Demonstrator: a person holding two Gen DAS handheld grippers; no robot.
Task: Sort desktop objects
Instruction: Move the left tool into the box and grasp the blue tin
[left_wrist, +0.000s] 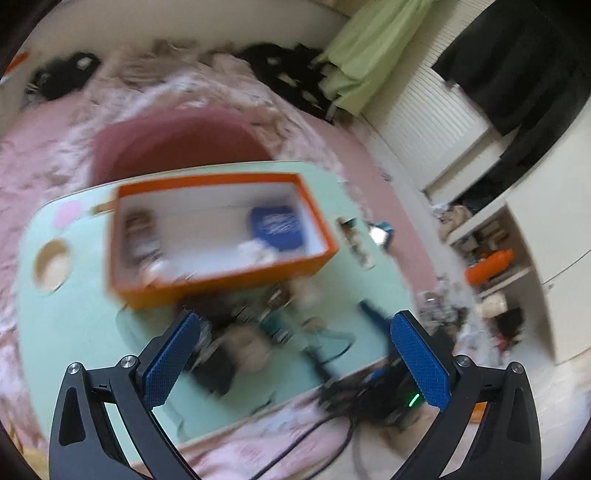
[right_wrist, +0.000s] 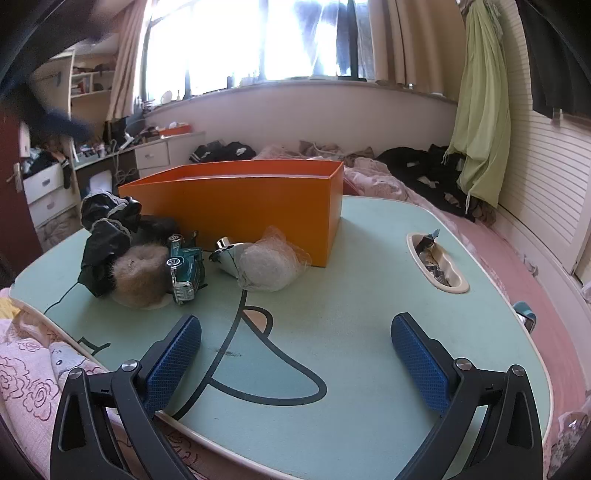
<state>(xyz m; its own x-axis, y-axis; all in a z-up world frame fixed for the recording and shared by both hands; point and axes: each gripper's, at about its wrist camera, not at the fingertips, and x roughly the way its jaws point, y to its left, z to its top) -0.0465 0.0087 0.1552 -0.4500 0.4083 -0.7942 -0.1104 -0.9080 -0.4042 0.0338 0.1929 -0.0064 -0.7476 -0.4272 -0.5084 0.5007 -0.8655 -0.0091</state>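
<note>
We look down through the left gripper (left_wrist: 295, 354), its blue-padded fingers spread wide with nothing between them, above a pale green table (left_wrist: 66, 325) set on a pink bed. The view is smeared by motion. An orange box (left_wrist: 221, 273) sits at 12 o'clock from the gripper, its white inside holding a blue item (left_wrist: 277, 227) toward the right end, something white (left_wrist: 255, 251) just below it, and a dark, blurred item (left_wrist: 140, 232) at the left end; we cannot tell what these are. Between box and gripper lies a blurred cluster of loose things, too soft to name from this side.

The right wrist view is sharp. Our right gripper (right_wrist: 295, 350) hangs low over the table (right_wrist: 351, 332), likewise wide open and empty. At 11 o'clock from it a teal toy car (right_wrist: 184, 266) rests against a tan furry ring (right_wrist: 140, 277), with a crumpled black cloth (right_wrist: 107, 236) touching the ring at its far left. At 12 o'clock a ball of clear netting (right_wrist: 269, 266) lies just in front of the orange box (right_wrist: 240, 210), with a shiny silver piece (right_wrist: 223, 253) pressed against its left side. At 2 o'clock a slot in the tabletop (right_wrist: 460, 286) holds scraps of wrapper (right_wrist: 428, 251). A green cloth (right_wrist: 480, 110) hangs by the wall at the right.
</note>
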